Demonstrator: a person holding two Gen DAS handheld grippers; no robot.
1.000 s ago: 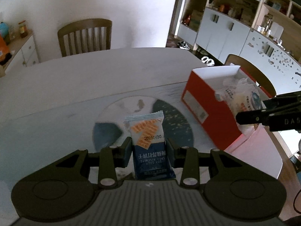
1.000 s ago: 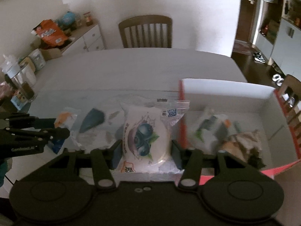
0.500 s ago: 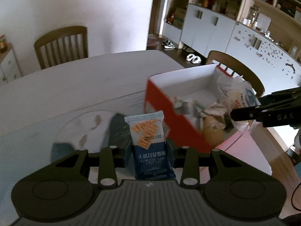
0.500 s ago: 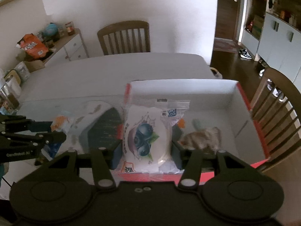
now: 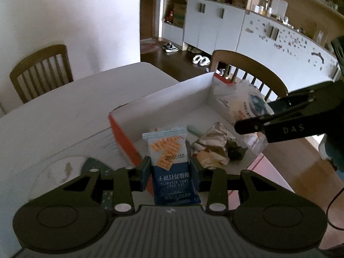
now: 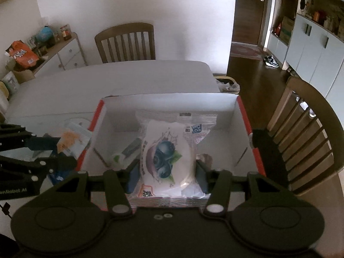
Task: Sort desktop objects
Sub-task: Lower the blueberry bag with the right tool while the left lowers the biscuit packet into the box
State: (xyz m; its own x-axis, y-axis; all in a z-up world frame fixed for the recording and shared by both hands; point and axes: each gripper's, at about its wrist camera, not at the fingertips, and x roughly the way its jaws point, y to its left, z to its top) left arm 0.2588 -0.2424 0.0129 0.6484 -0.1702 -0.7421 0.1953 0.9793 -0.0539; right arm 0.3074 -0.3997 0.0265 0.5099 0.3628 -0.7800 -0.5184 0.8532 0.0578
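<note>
Carried from the table toward the red-and-white cardboard box, a glossy rectangular soda biscuit packet is clamped narrowly in the left gripper at its near edge, while a puffy blueberry bread pouch is pinched over its interior by the right gripper.

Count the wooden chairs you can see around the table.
2: one chair at the table's far end, against the white wall; one chair beside the open box, on the right. Others may be out of view.

White wall, wooden chair
</note>
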